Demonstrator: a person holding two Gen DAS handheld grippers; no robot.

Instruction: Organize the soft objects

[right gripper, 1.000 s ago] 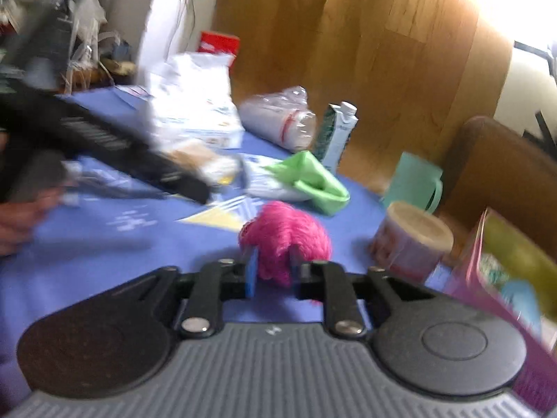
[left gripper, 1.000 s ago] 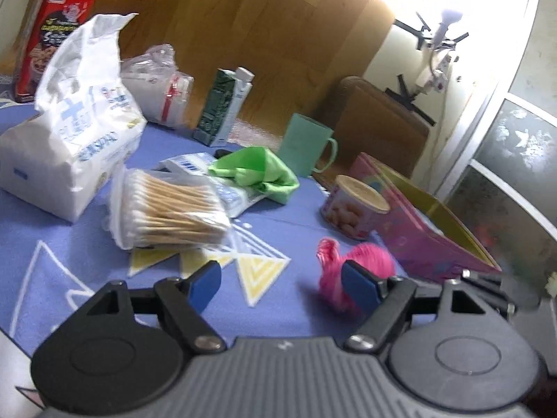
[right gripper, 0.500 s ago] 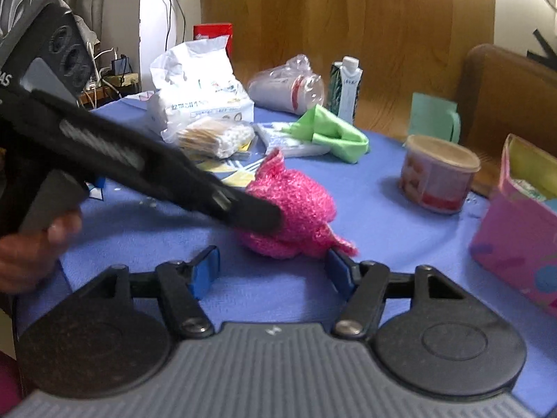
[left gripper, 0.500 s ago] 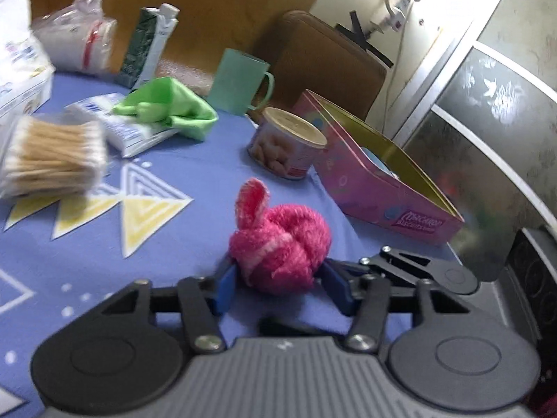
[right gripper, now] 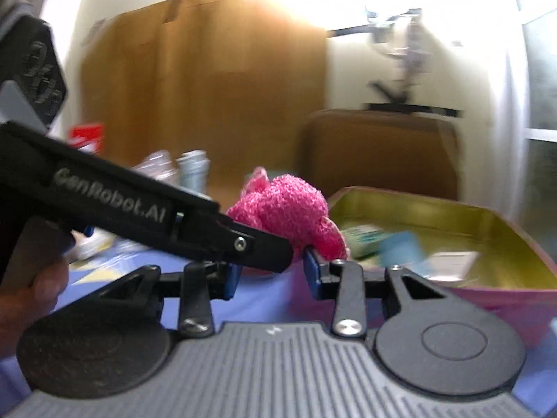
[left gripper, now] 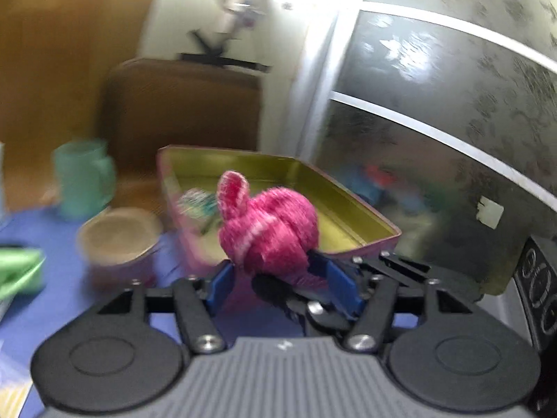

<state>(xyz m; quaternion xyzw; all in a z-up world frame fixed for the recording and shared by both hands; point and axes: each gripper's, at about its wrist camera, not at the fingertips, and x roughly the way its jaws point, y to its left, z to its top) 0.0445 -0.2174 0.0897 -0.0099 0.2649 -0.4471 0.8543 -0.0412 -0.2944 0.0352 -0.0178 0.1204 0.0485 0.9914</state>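
Note:
A fuzzy pink rolled cloth [left gripper: 269,230] sits between the blue pads of my left gripper [left gripper: 278,278], which is shut on it and holds it raised in front of the open pink tin box [left gripper: 362,205]. In the right wrist view the pink cloth [right gripper: 289,209] hangs at the tip of the left gripper's black body [right gripper: 139,209], just left of the pink tin box [right gripper: 501,299]. My right gripper [right gripper: 271,273] is open and empty, its pads just below the cloth.
A round tub [left gripper: 118,240], a mint green mug [left gripper: 83,177] and a green cloth [left gripper: 17,268] lie left on the blue tablecloth. The tin box holds small packets [right gripper: 400,247]. A brown chair back [left gripper: 184,111] stands behind. A carton and a bag [right gripper: 174,170] stand far left.
My left gripper has closed on the pink cloth, lifted it off the tablecloth and carried it right, up to the pink tin box. My right gripper stays open and has followed.

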